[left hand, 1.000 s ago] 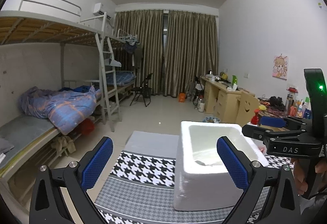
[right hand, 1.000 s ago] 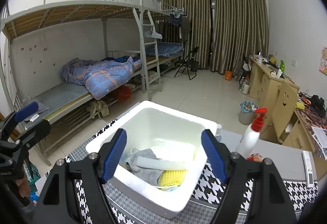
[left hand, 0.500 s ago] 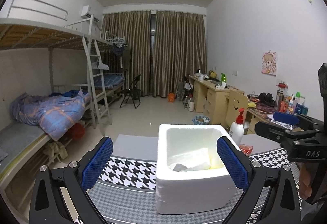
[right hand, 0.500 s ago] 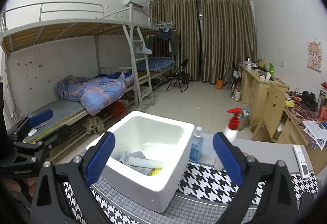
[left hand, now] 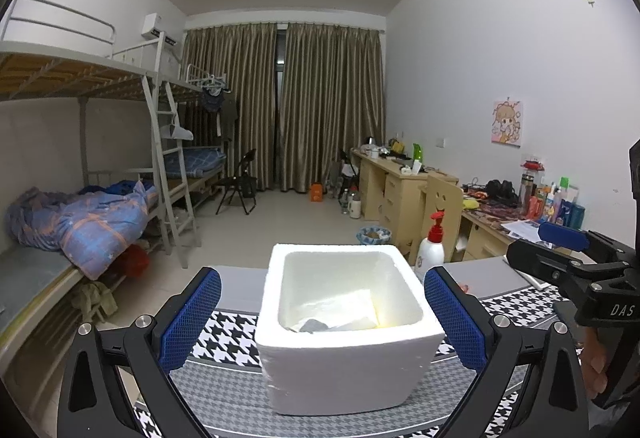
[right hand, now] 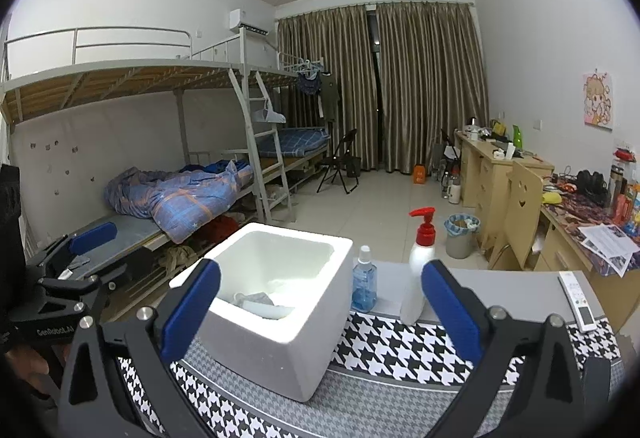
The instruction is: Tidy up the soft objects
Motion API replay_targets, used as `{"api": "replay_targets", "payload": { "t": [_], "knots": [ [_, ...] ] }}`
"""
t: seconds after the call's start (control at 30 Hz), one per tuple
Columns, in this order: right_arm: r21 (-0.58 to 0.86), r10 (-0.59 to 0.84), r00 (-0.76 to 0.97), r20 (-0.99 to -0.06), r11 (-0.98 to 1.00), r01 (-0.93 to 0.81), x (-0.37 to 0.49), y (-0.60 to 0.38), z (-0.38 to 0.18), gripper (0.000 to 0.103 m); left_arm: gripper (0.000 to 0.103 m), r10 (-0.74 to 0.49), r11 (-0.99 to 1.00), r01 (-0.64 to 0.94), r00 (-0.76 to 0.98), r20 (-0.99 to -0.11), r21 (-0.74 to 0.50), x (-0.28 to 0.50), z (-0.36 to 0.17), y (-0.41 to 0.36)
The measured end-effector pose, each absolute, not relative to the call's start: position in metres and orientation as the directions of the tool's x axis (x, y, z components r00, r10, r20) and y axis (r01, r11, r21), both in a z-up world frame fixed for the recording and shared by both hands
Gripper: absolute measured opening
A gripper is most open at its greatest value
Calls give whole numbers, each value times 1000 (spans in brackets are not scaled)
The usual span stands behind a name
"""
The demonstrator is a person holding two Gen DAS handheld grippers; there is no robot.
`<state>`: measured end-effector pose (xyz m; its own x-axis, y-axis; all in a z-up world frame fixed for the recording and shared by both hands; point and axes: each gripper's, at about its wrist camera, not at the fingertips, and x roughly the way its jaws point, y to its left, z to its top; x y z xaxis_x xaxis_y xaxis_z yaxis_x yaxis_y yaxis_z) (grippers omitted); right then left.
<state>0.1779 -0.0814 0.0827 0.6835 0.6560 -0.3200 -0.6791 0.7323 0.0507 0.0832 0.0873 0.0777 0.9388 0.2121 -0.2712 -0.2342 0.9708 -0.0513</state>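
A white foam box stands on the houndstooth table mat; it also shows in the right wrist view. Soft items lie inside: a grey cloth and white material; the right wrist view shows the grey cloth and a white roll. My left gripper is open and empty, back from and above the box. My right gripper is open and empty, also back from the box.
A white pump bottle with a red top and a small blue bottle stand right of the box. A remote lies at the table's right edge. Bunk beds lie left, desks right.
Both grippers have pulled back and up from the box, which now looks smaller and farther. The right gripper's jaws opened wider. The box contents are unchanged.
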Motion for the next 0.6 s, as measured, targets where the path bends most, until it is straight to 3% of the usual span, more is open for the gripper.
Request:
{"api": "replay_targets", "payload": {
  "t": [0.6],
  "knots": [
    [25,650,716,-254,744,-667,139,-111,73,102,102,220,972,-232,954,-205,-33,50,76,61]
  ]
}}
